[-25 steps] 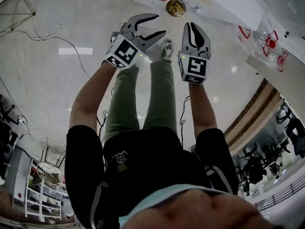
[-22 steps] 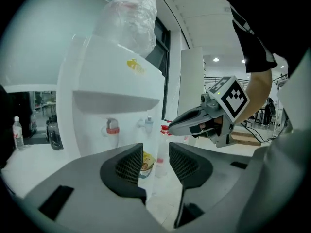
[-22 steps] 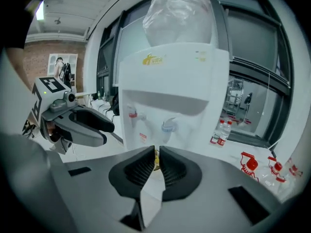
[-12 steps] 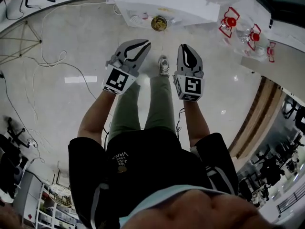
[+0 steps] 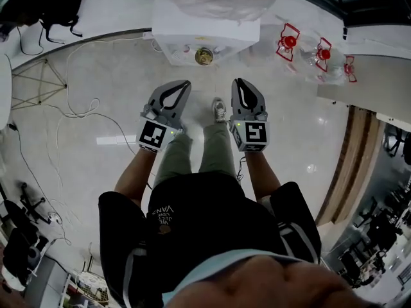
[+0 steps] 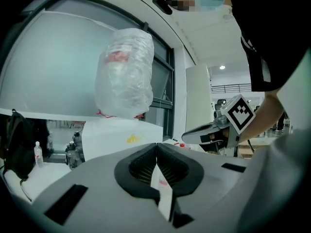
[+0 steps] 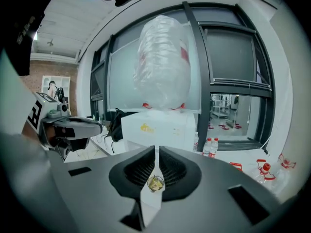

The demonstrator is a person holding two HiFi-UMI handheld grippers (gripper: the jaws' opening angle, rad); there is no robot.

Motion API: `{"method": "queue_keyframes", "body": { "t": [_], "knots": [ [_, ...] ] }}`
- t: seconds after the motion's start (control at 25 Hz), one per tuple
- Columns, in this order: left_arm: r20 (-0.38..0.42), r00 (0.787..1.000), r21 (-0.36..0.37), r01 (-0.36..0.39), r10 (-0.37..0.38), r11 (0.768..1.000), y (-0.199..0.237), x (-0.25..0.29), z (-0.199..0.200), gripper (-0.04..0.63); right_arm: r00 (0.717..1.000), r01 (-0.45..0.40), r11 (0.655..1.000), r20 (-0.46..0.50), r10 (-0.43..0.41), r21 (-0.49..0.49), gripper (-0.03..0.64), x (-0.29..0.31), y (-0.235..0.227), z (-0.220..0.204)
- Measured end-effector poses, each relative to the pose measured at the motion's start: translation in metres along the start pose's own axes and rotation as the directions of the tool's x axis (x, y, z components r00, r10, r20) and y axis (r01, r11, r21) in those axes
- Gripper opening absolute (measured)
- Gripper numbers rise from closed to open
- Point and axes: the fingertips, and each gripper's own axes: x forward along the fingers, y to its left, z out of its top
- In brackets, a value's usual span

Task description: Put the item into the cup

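Note:
In the head view a small glass cup point(image 5: 204, 56) with something golden in it stands at the front of a white box point(image 5: 186, 40). Both grippers are held out over the floor, well short of it. My left gripper point(image 5: 185, 83) is shut with nothing between its jaws, as its own view confirms point(image 6: 156, 147). My right gripper point(image 5: 239, 81) is also shut and empty point(image 7: 156, 150); the cup point(image 7: 155, 183) shows through the slit behind its jaws. No separate item is visible in either gripper.
A clear plastic bundle point(image 7: 163, 62) sits on top of the white box point(image 7: 163, 127). Water bottles with red caps point(image 5: 287, 43) lie at the right, a black backpack point(image 5: 51, 5) at the left. Cables point(image 5: 70, 117) trail over the floor. The person's shoe point(image 5: 219, 110) is between the grippers.
The left gripper's jaws have closed from wide open. The view has tilted up, so the white box and cup sit lower and fuller in frame, and both grippers have drawn closer together.

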Motion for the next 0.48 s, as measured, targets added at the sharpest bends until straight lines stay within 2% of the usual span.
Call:
{"method": "queue_keyframes", "body": {
  "t": [0.16, 0.48],
  "knots": [
    [0.031, 0.999, 0.029, -0.011, 0.011, 1.000, -0.007, -0.010, 0.039, 0.020, 0.999, -0.022, 1.000, 0.031, 0.022, -0.008, 0.055, -0.018, 0.004, 0.029],
    [0.069, 0.996, 0.037, -0.051, 0.049, 0.998, -0.017, -0.027, 0.095, 0.020, 0.996, -0.065, 0.998, 0.060, 0.066, -0.024, 0.055, -0.046, 0.011, 0.069]
  ]
}}
